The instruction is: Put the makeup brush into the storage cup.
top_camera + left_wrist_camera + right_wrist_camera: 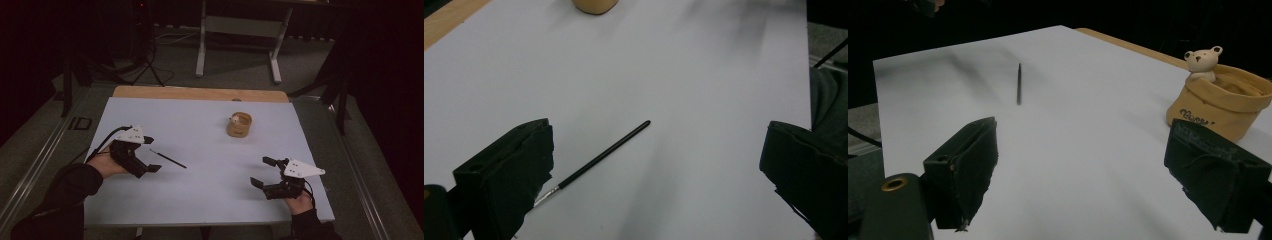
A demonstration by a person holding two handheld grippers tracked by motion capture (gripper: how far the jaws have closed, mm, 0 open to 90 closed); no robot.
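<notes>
Two tongs hover wide open and empty over the white desk [200,200], the left tongs [148,154] just beside a thin black brush [167,158] lying flat, the right tongs [263,171] well apart from it, nearer a tan pot [239,125].

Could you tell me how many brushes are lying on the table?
1: a thin black brush lies flat on the white table, just beyond the left tongs.

Black brush [599,159], tan pot [239,124] with cream bear [1202,62], pale blue-grey table [200,195].
</notes>
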